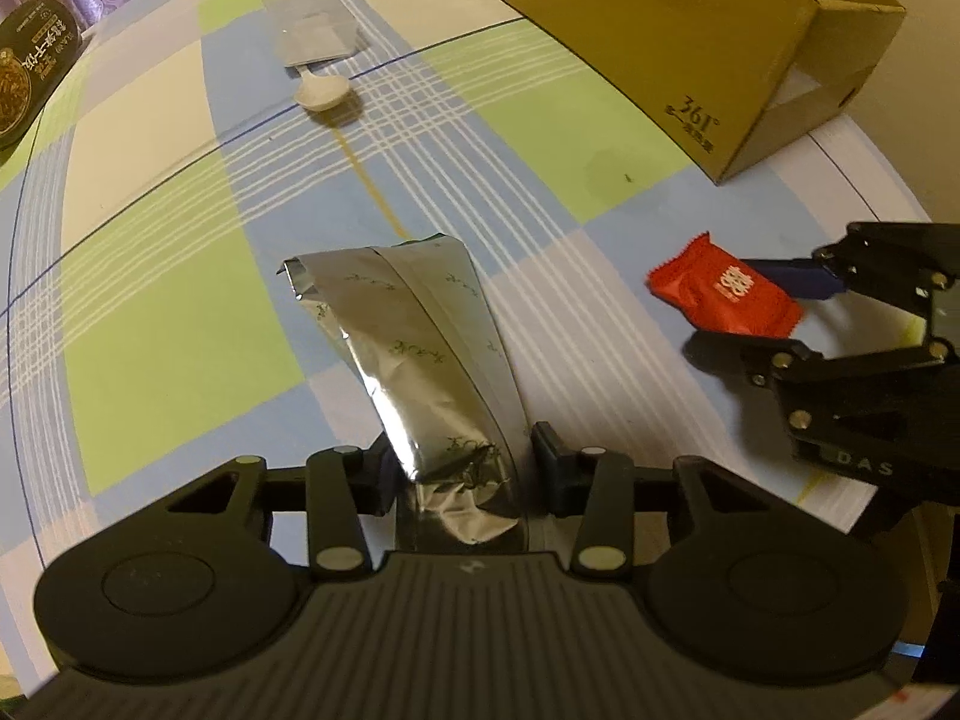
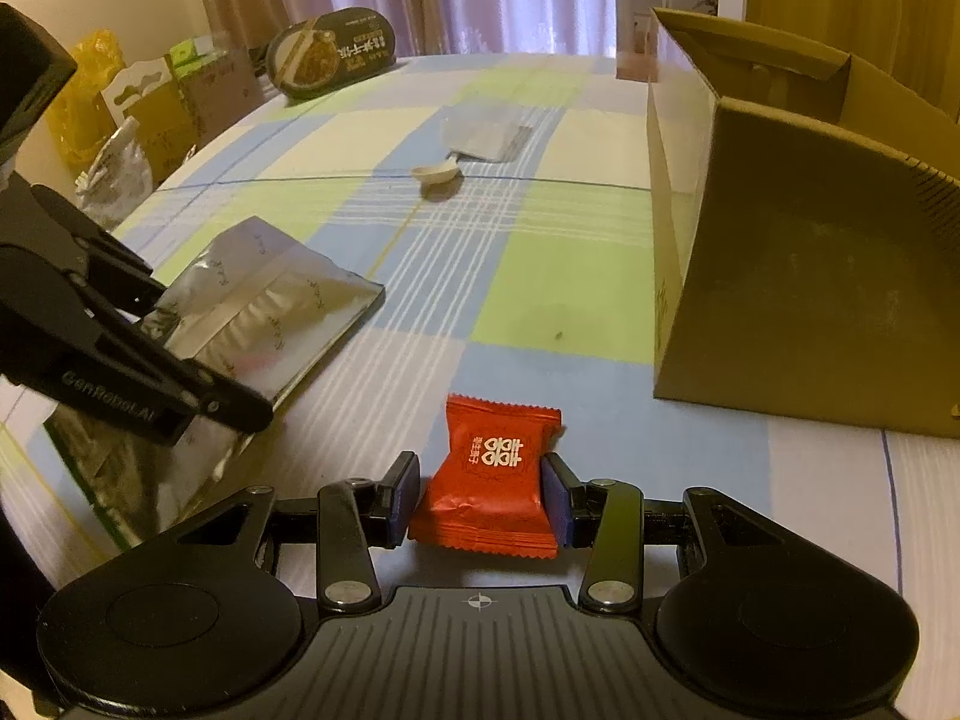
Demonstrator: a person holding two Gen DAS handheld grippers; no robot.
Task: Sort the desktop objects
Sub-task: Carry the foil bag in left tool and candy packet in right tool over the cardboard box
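While both grippers grip their items, nothing visibly sits in the brown cardboard box (image 2: 798, 276) yet. The left gripper (image 1: 459, 468) clamps the crinkled silver foil pouch (image 1: 414, 348); the right gripper (image 2: 480, 501) pinches the red candy wrapper (image 2: 492, 474). A white plastic spoon (image 2: 438, 175) and flat grey sachet (image 2: 480, 135) wait.

In the left wrist view the pouch (image 1: 420, 348) lies on the desk (image 1: 168, 300) at centre, its near end between the left tongs (image 1: 459, 468) at the bottom. The candy (image 1: 723, 294) lies right of the pouch, between the right tongs (image 1: 738, 312) at the right edge. The box (image 1: 660, 42) stands at upper right, behind the candy. The spoon (image 1: 324, 93) lies at upper centre, with a packet (image 1: 318, 36) just behind it. A tray (image 1: 33, 66) sits at the upper left edge. In the right wrist view a carton (image 2: 663, 18) stands behind the box, top right.
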